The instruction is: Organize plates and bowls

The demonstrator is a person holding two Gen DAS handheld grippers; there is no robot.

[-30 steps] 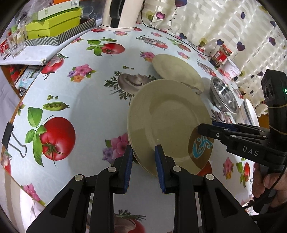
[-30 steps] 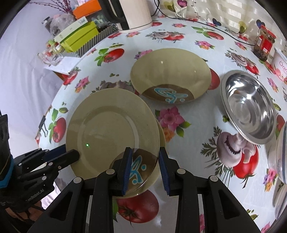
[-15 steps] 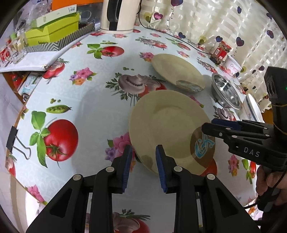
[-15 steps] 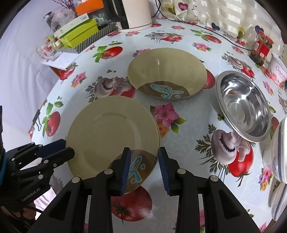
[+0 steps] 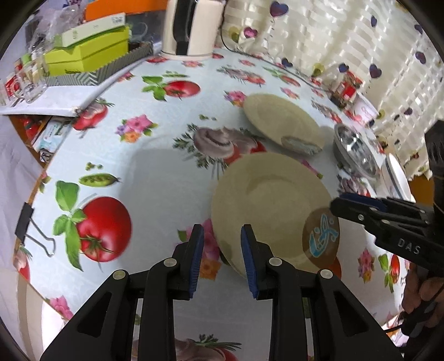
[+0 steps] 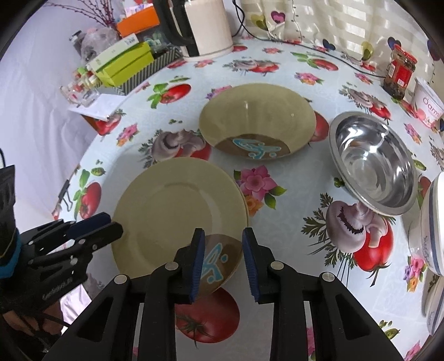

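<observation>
A beige plate (image 5: 274, 205) (image 6: 177, 219) lies stacked on another beige plate on the flowered tablecloth. My left gripper (image 5: 222, 258) is open, just short of the stack's near rim. My right gripper (image 6: 223, 259) is open, above the stack's brown patterned edge, not touching it. A third beige plate (image 5: 280, 119) (image 6: 258, 119) lies further back. A steel bowl (image 6: 374, 161) (image 5: 353, 150) stands to the right. A white bowl with blue trim (image 6: 433, 222) stands at the right edge.
A white kettle (image 6: 205, 25) stands at the back. Green boxes (image 6: 122, 64) in a striped tray and small glasses (image 5: 30, 83) crowd the back left. A red jar (image 6: 399, 72) and a yoghurt tub (image 6: 428, 102) stand back right. A binder clip (image 5: 27, 227) grips the table edge.
Both grippers have drawn back from the stacked plates, which now lie flat on the table. The left gripper has shifted left, clear of the rim.
</observation>
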